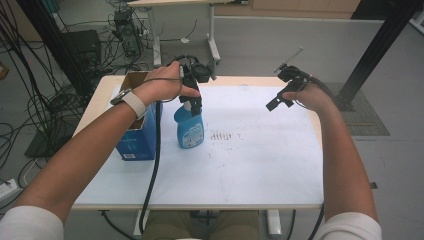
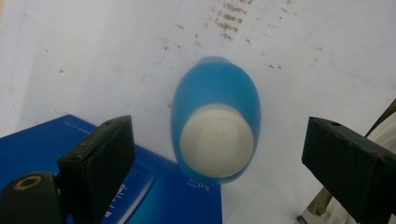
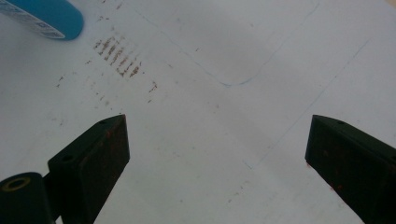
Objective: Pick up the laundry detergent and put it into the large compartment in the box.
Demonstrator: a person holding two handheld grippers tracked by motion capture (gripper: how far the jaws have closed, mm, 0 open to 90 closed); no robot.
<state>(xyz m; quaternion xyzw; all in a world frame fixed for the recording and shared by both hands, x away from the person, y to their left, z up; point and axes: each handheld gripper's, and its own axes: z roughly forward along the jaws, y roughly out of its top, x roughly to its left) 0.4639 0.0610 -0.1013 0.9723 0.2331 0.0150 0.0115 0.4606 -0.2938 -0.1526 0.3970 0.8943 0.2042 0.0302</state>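
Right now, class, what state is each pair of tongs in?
Left tongs: open, above the bottle, not gripping it.
Right tongs: open, holding nothing.

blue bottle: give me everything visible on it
The blue bottle looks like translucent blue plastic with a flattened oval body, a white cap and a printed label on its front. It stands upright on the white table, just right of the blue box, whether touching I cannot tell. The left gripper is directly above it, jaws open either side of the cap, not pressing it.
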